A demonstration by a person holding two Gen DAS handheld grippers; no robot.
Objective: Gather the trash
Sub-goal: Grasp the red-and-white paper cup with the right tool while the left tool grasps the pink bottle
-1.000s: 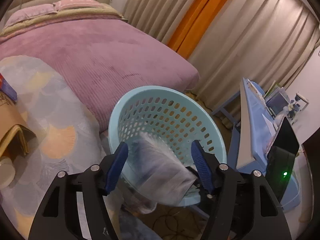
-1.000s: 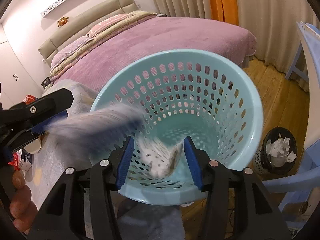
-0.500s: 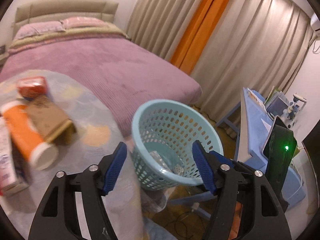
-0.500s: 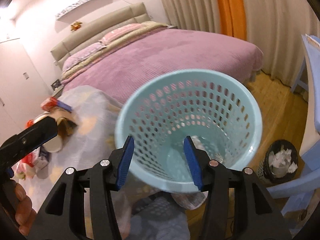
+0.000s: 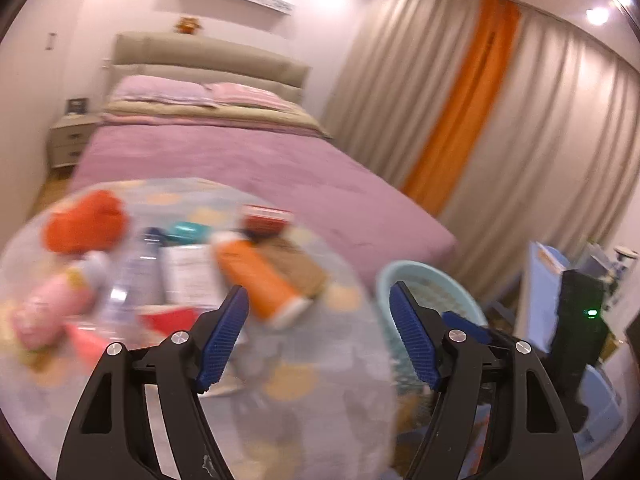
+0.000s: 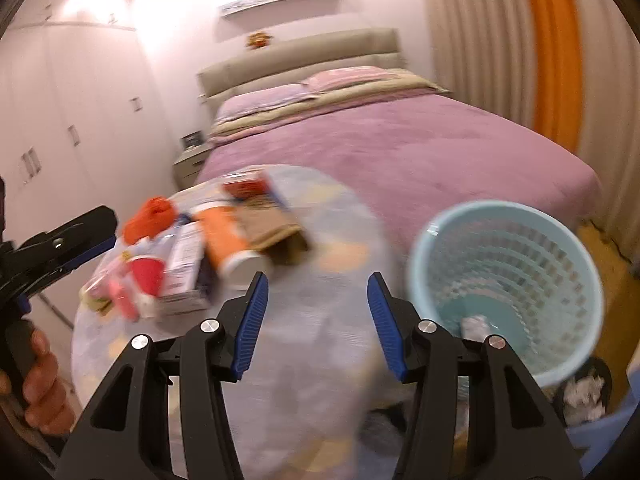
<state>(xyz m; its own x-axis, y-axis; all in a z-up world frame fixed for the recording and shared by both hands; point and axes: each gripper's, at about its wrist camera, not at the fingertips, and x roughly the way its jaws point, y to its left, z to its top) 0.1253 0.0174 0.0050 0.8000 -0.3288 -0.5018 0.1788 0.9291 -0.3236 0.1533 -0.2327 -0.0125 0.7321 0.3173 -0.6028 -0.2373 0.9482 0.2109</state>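
Heading back to the pile: both the left gripper (image 5: pixel 316 334) and right gripper (image 6: pixel 316 320) are empty, fingers apart, the left's just widened. Trash sits heaped on the round table (image 6: pixel 320 300); basket (image 6: pixel 506 292) alongside. I'd pick the orange tube (image 6: pixel 224 236) first, squarely across its middle.

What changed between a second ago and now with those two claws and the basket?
Both claws let their crumpled wrappers drop into the pale blue perforated plastic basket, then swung away toward the cluttered round table. The left claw has just been opening and is empty; the right claw is empty too. Basket and table items stayed put.
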